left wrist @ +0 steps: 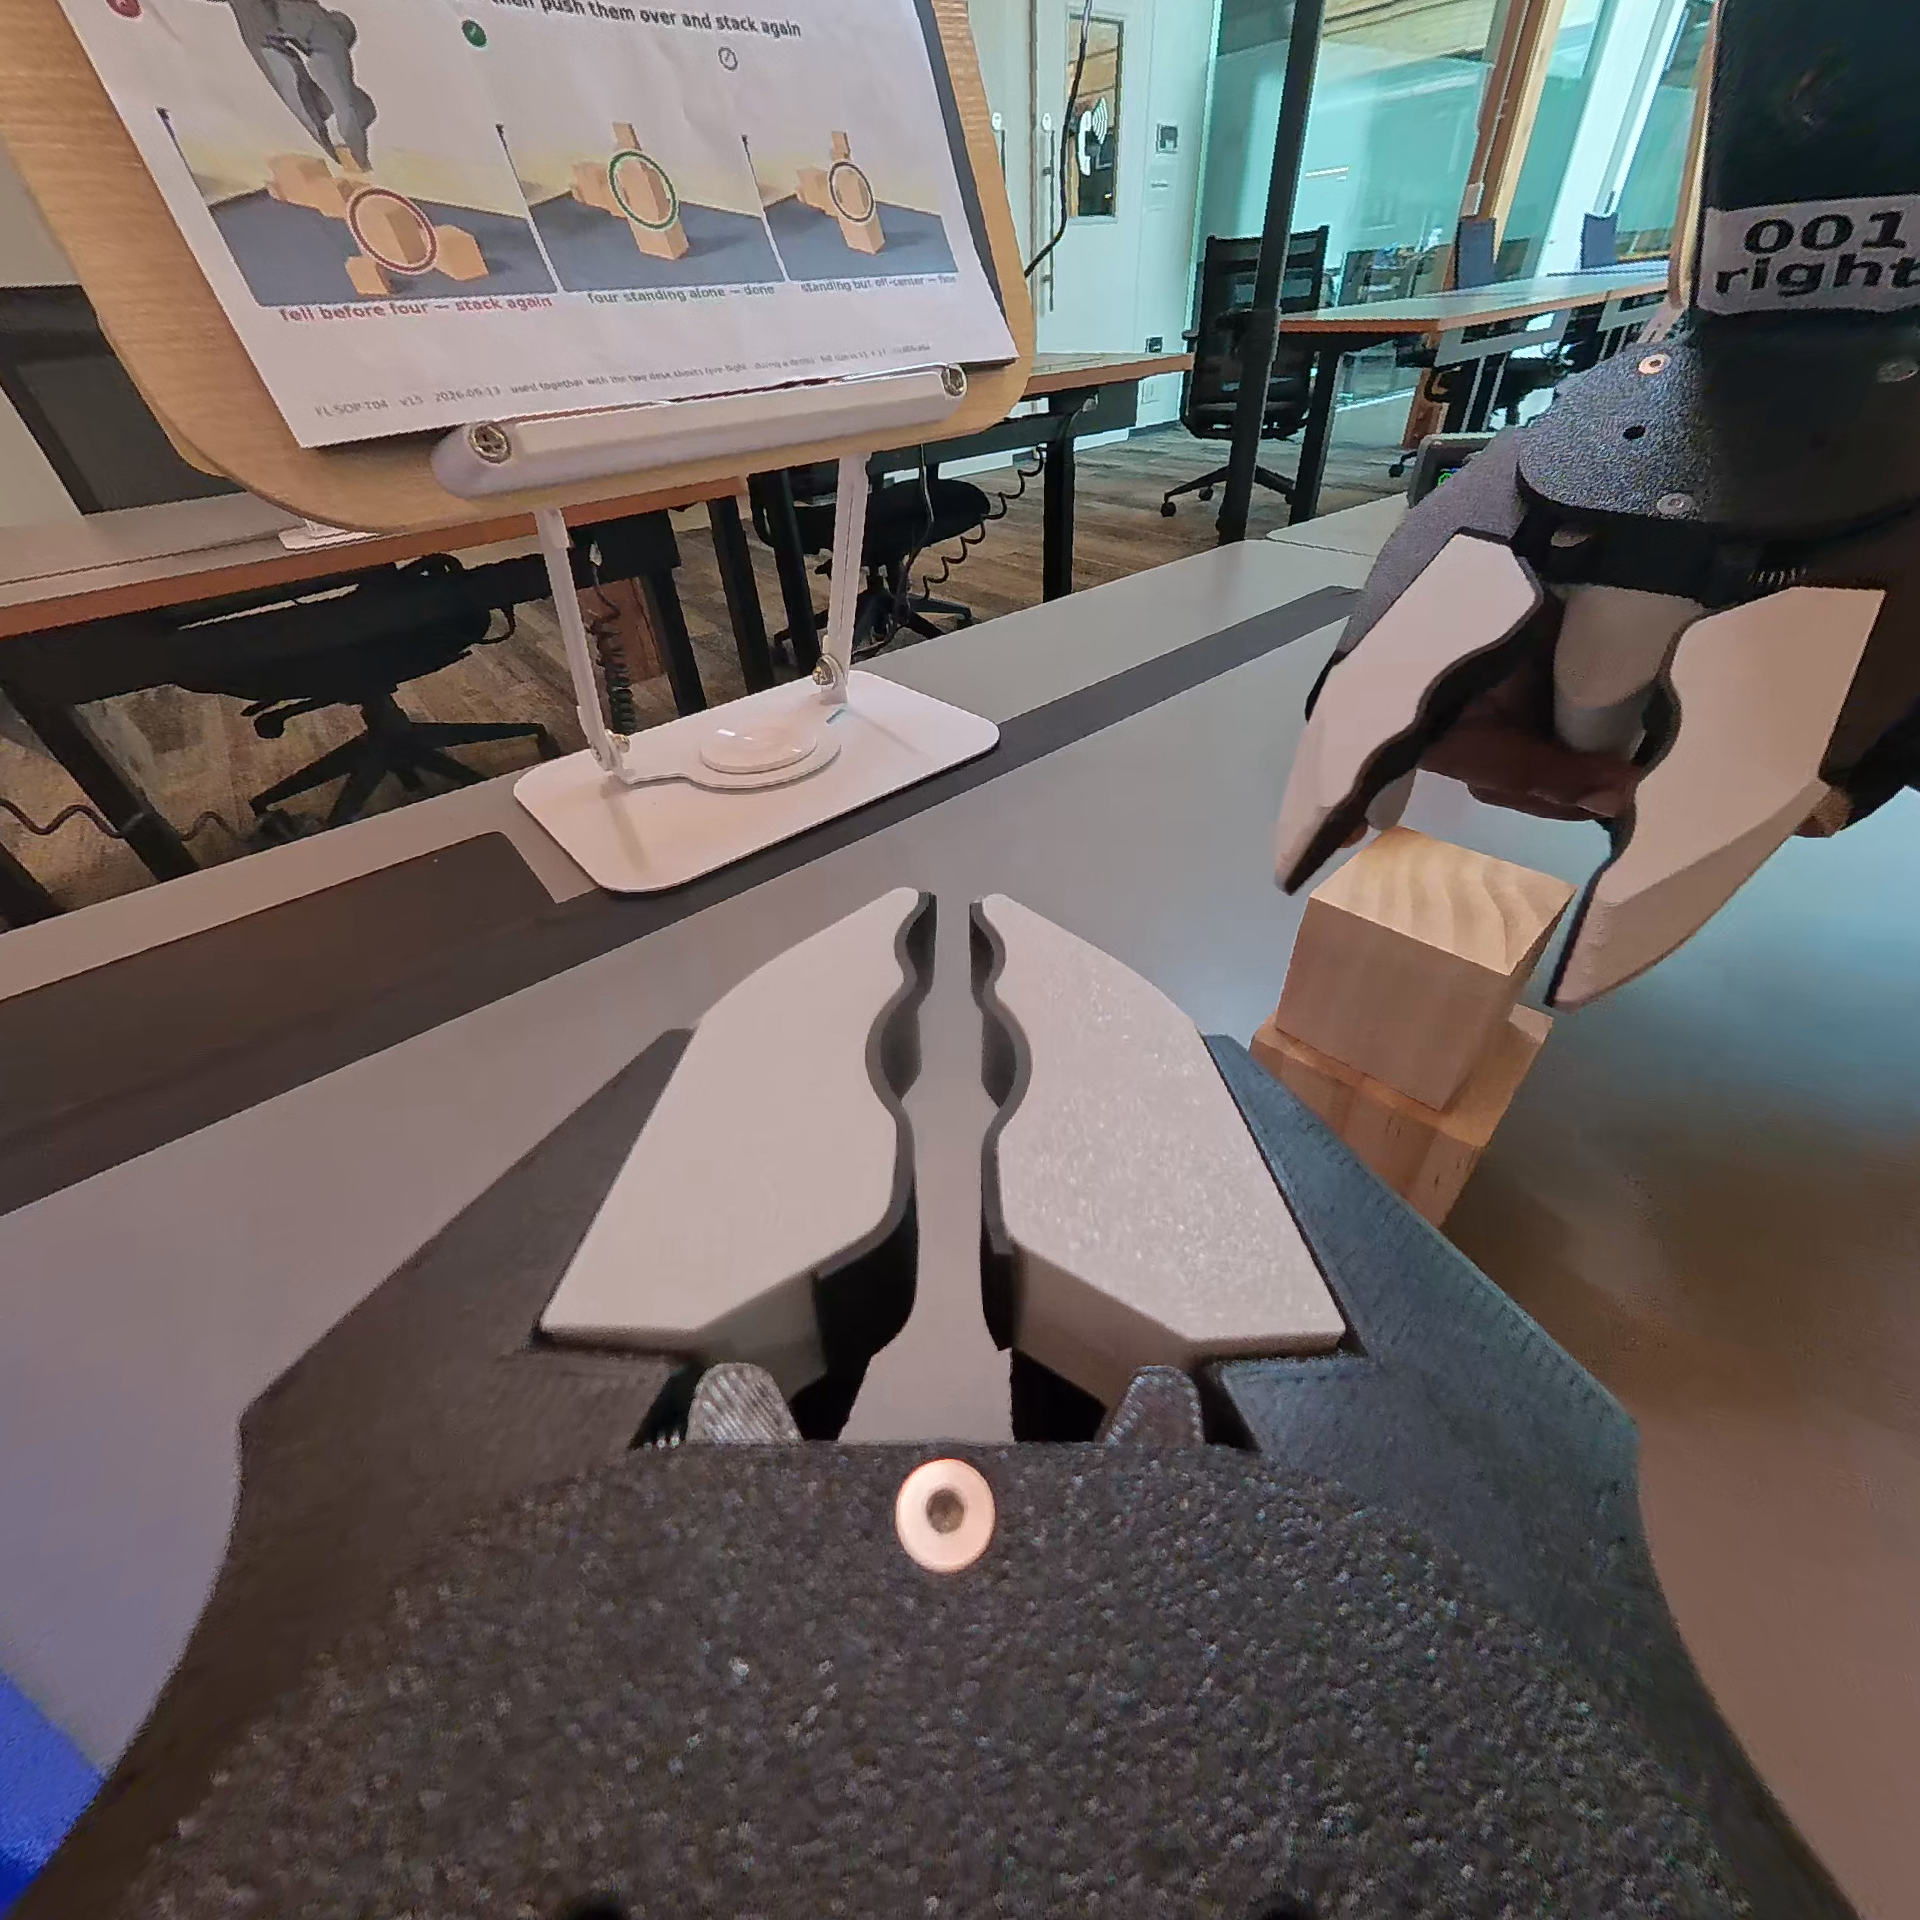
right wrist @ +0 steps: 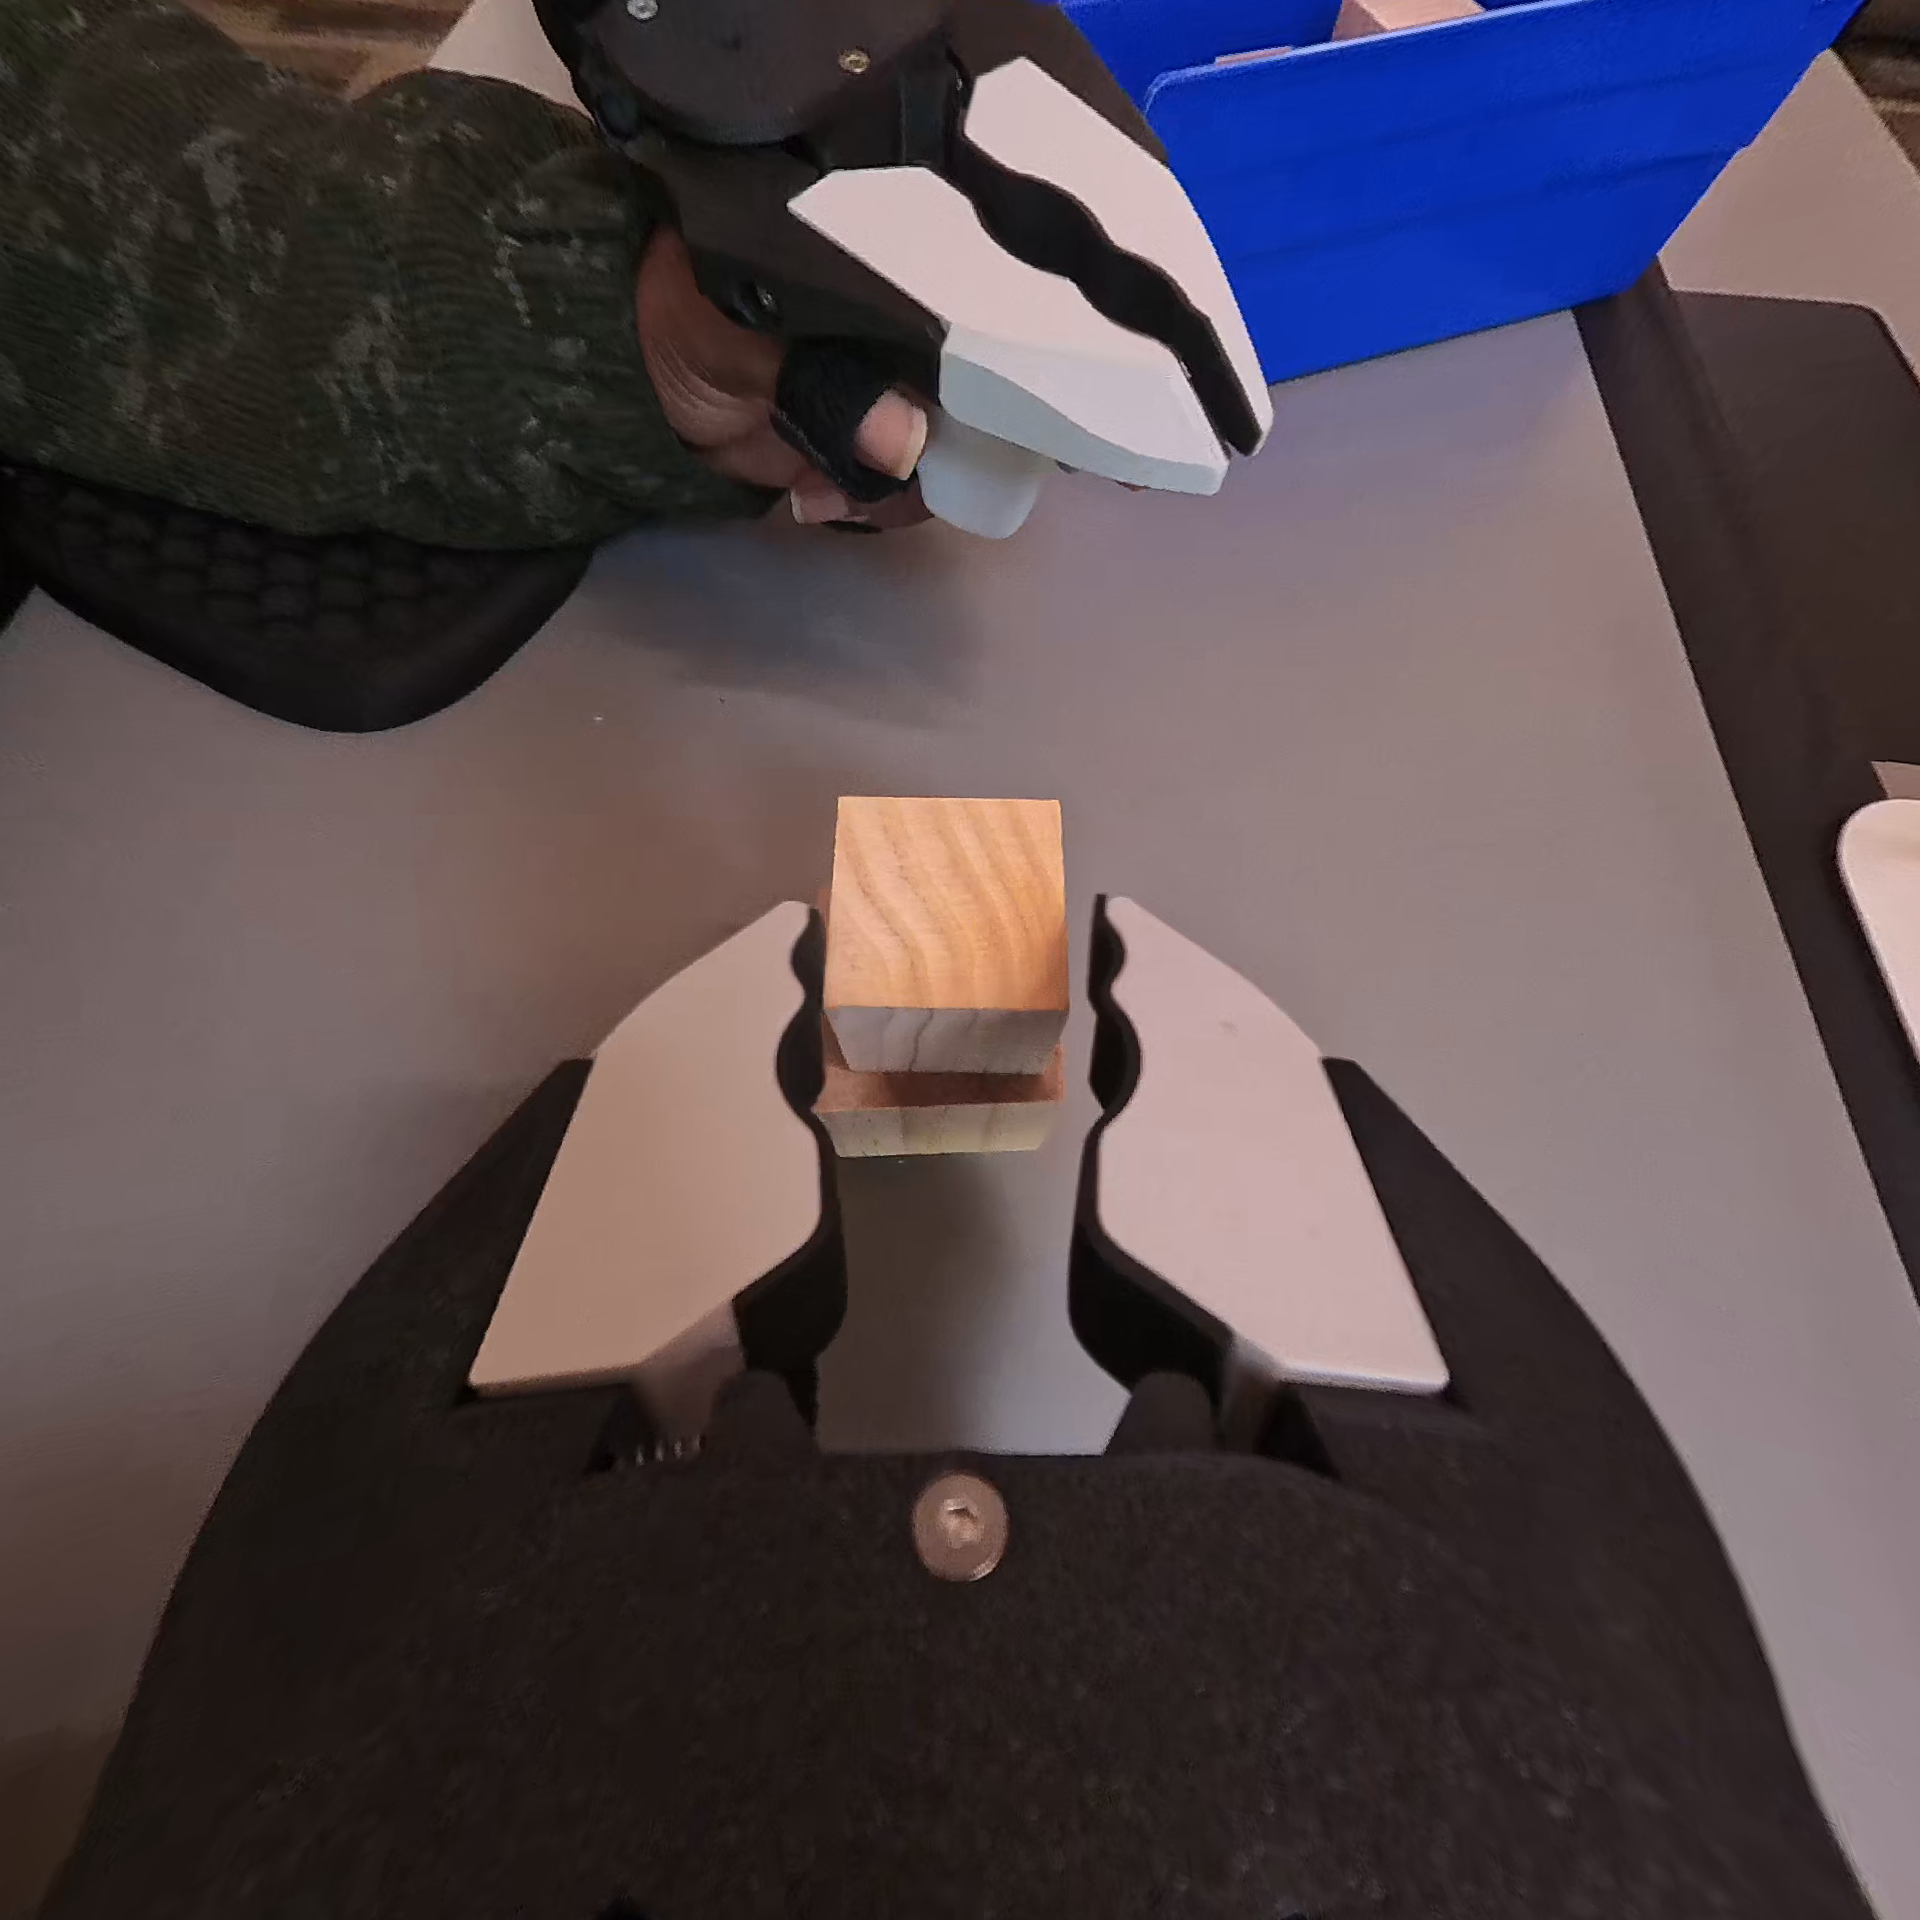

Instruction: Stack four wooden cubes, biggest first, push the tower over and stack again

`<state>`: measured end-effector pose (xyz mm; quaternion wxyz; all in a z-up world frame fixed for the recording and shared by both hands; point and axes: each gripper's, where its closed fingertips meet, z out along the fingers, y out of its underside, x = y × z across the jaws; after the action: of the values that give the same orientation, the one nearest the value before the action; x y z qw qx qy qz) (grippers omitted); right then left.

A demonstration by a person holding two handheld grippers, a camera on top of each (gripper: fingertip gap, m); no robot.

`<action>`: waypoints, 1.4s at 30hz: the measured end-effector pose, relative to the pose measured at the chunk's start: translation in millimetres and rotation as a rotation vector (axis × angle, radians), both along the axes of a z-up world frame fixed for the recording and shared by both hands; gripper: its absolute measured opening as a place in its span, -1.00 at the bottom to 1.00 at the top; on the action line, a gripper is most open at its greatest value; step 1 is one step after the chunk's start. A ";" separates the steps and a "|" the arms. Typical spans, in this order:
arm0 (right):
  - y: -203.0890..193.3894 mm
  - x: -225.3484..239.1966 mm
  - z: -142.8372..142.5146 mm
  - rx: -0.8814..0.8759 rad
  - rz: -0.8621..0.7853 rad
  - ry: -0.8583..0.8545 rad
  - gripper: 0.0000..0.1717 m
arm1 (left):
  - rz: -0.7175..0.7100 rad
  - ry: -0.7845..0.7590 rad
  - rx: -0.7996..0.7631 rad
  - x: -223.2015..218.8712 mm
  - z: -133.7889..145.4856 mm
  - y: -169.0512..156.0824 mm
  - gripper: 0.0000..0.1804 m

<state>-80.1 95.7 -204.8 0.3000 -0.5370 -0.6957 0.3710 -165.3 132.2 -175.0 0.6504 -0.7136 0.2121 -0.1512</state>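
The right gripper [right wrist: 951, 914] is hanging over a stack of two pale wooden cubes — the upper wooden cube [right wrist: 948, 914] is sitting on the lower wooden cube [right wrist: 940, 1117], turned slightly askew on it. The jaws are standing wide, straddling the upper cube; a visible gap is showing between the right pad and the cube's side, and the left pad is lying just beside the opposite side without clearly pressing on it. In the left wrist view the same gripper is showing from the side at the far right, its grey fingertips [left wrist: 1340, 810] reaching down on either side of the upper cube's top, with a person's hand behind them gripping the handle.

The left gripper [left wrist: 951, 914] is hovering above the grey tabletop [left wrist: 1143, 790], its jaws standing narrow with only a thin slit of table showing between the wavy black pads and nothing lying between them. The stack is sitting just to its right. In the right wrist view this gripper is appearing at the far side of the stack, held by a hand [right wrist: 748, 395] coming out of a dark green mottled sleeve [right wrist: 312, 312].

Beyond the left gripper a white stand [left wrist: 758, 769] is holding up a wooden board with a printed sheet [left wrist: 540, 187]. A blue plastic bin [right wrist: 1455, 156] is sitting at the far right edge of the table.
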 end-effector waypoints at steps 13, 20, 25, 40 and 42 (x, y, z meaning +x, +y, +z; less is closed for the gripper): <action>-5.8 3.7 -0.9 0.007 0.062 -0.011 -0.48 | -0.008 -0.009 -0.015 1.1 -2.5 0.4 -0.91; -7.0 2.8 -0.8 0.021 0.034 -0.002 -0.48 | -0.009 -0.006 -0.016 1.6 -3.1 0.4 -0.91; -7.1 3.2 -0.8 0.025 0.030 -0.006 -0.48 | -0.011 -0.003 -0.016 2.3 -3.2 0.1 -0.91; -2.0 6.5 8.1 0.003 -0.022 0.017 -0.35 | -0.008 -0.004 -0.015 1.7 -2.7 0.2 -0.91; 8.4 16.6 22.3 -0.018 -0.089 0.084 -0.34 | -0.009 -0.007 -0.016 1.5 -2.4 0.0 -0.91</action>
<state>-63.5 104.2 -182.5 0.3402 -0.5541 -0.6545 0.3858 -163.8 132.2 -177.5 0.6447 -0.7174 0.2116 -0.1582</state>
